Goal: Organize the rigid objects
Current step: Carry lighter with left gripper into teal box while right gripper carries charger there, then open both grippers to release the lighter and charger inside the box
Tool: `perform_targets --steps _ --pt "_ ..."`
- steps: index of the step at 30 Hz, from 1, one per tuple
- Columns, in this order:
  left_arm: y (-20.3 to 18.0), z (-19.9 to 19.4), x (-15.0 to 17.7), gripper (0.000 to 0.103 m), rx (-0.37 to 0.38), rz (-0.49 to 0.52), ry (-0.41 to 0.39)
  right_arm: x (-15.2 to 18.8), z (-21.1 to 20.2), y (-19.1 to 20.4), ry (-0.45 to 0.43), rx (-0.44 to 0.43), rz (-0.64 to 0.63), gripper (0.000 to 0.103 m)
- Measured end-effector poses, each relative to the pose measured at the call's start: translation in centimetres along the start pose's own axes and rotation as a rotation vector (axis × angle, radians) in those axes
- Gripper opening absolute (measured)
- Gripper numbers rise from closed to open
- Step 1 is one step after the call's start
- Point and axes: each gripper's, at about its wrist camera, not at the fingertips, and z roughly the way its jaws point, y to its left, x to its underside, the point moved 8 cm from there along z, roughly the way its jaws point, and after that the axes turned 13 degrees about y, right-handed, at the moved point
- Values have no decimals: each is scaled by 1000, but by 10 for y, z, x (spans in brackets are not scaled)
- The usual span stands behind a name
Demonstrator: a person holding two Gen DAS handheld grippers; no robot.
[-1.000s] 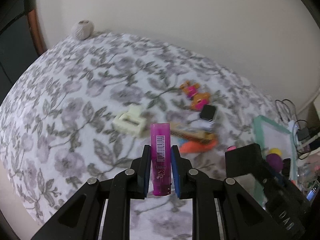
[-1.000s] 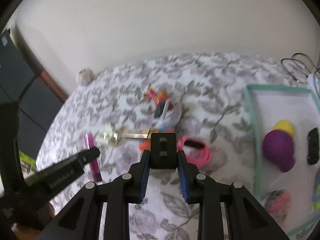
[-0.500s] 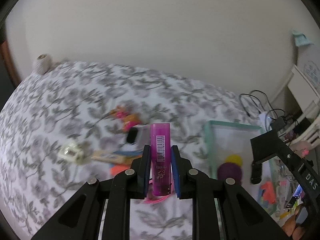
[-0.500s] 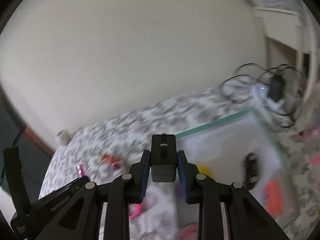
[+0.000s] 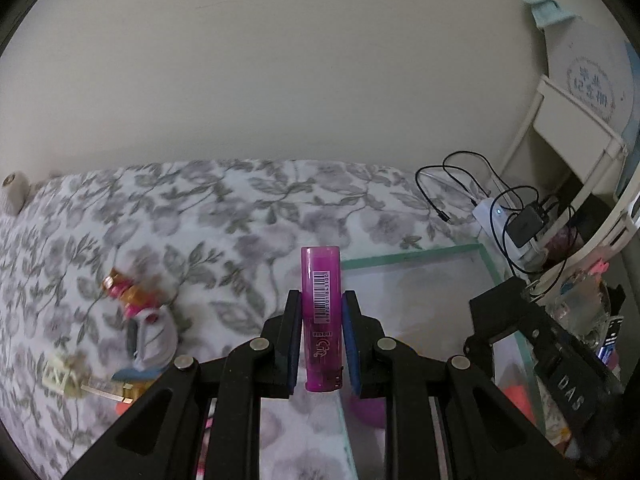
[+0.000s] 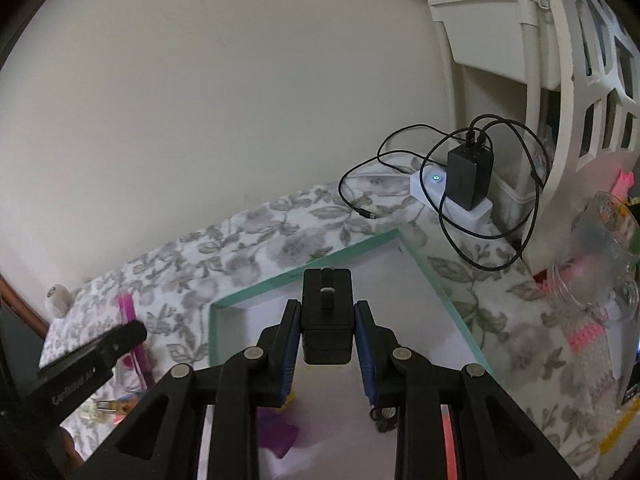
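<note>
Left gripper (image 5: 320, 344) clamps an upright purple lighter (image 5: 321, 316); right gripper (image 6: 327, 336) pinches a black block (image 6: 327, 316), perhaps a clip, above the green-rimmed tray (image 6: 304, 276).

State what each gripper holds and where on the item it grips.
The left gripper clamps a pink lighter by its lower sides, bottom end outward. The right gripper clamps a small black block across its sides.

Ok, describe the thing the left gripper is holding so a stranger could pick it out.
Start at the flowered bedspread and the green-rimmed tray on it. In front of the tray's rim, the left gripper pinches a magenta lighter upright. It is the only see-through pink stick with a white barcode.
</note>
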Motion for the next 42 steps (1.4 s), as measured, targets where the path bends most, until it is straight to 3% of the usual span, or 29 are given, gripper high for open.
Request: perform_targets --steps 19,30,42 --pt "-37 55 -2 21 -6 38 98 8 21 0 58 20 -21 29" --pt "-32 57 1 21 -21 31 107 10 27 -2 86 33 -21 29" --pt "-11 44 15 21 -64 -51 122 8 22 -1 72 33 -23 29"
